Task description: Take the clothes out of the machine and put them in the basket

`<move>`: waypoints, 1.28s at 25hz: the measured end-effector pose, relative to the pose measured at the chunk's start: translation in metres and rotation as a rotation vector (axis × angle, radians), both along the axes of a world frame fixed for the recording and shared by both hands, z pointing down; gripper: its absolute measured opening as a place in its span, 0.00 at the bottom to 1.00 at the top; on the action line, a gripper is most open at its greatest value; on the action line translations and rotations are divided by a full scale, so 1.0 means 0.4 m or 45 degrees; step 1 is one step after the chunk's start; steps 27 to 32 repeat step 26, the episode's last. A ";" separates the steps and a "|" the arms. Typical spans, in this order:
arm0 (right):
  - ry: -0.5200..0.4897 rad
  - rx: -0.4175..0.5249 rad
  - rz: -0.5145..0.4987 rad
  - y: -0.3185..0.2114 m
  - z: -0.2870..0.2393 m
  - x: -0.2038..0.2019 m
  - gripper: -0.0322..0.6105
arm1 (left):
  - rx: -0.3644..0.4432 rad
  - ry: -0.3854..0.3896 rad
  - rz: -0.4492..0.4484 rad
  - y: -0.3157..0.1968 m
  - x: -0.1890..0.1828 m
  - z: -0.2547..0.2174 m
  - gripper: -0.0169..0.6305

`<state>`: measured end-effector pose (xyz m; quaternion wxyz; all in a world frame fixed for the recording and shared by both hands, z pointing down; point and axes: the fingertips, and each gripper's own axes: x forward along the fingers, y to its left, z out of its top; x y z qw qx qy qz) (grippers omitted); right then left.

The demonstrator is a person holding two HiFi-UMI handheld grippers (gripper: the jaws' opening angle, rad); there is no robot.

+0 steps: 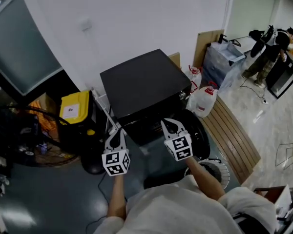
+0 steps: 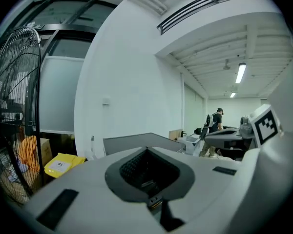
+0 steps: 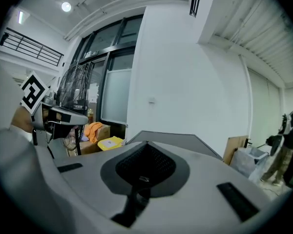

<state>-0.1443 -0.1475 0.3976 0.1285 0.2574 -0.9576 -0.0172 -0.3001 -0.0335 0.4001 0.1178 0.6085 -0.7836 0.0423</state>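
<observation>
The black machine (image 1: 144,84) stands against the white wall, its flat top facing me; its top edge shows as a grey slab in the left gripper view (image 2: 132,143) and the right gripper view (image 3: 185,141). A dark round part (image 1: 198,130) sits at its front right. My left gripper (image 1: 120,130) and right gripper (image 1: 166,124) hover side by side before the machine's front, both shut with nothing between the jaws. Their tips meet in the left (image 2: 147,150) and right (image 3: 145,144) gripper views. A wire-rimmed basket (image 1: 220,168) shows by my right arm. No clothes are visible.
A yellow-lidded box (image 1: 74,106) and a standing fan (image 2: 10,106) are left of the machine. White jugs (image 1: 203,99), a wrapped bin (image 1: 224,57) and a slatted wooden bench (image 1: 234,135) lie to its right. A person (image 1: 268,52) stands far right.
</observation>
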 end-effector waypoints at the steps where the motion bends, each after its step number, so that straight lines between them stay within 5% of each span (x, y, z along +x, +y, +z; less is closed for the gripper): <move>1: 0.002 0.000 -0.002 0.000 0.000 -0.003 0.08 | 0.000 -0.003 0.001 -0.001 -0.001 -0.001 0.05; 32: 0.047 -0.007 -0.003 -0.004 0.037 -0.035 0.08 | 0.016 0.008 0.031 -0.038 -0.014 0.012 0.05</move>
